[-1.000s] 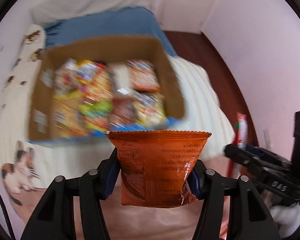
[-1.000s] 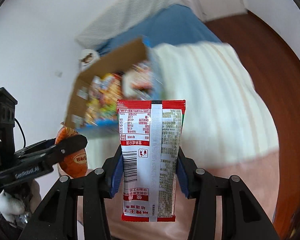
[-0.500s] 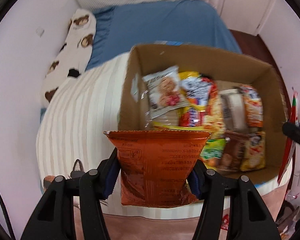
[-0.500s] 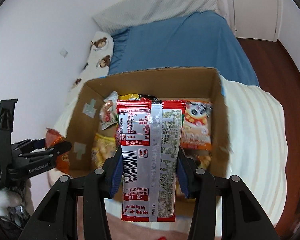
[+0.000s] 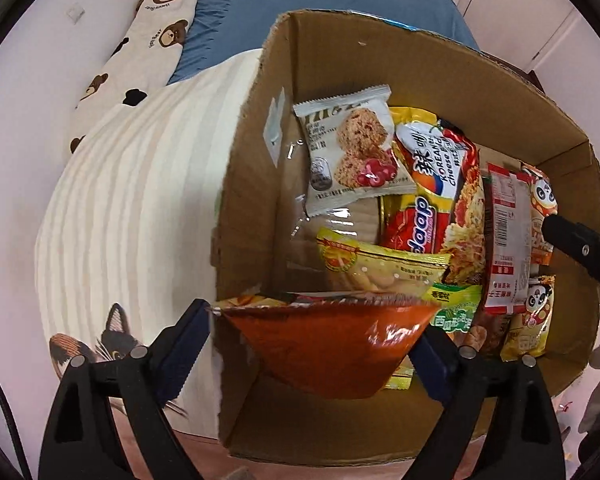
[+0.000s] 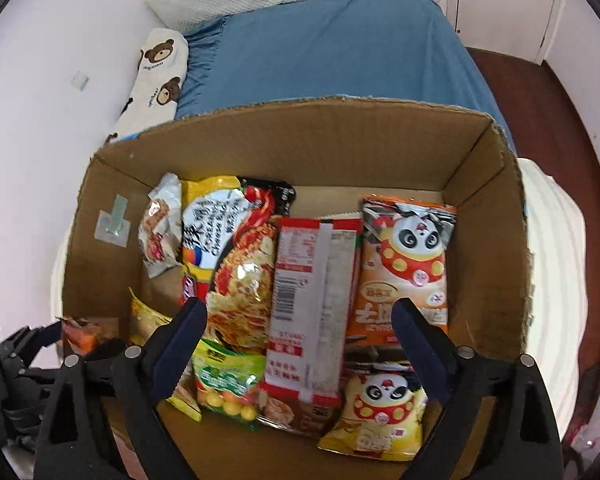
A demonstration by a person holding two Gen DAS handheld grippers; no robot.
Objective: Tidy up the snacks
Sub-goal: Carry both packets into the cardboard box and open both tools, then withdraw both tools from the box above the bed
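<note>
Left gripper opening; orange packet between fingers, over box.

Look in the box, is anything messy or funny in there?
A bit messy. In the brown cardboard box, the shiny orange snack bag sits blurred, top edge up, between the opening left claw, not flat. The red-and-white packet lies label-down across other snacks. Nothing looks torn or spilled.

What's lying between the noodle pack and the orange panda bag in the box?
The red-and-white snack packet, back side up, lies between the noodle pack and the orange panda bag; the right wrist view shows it.
</note>
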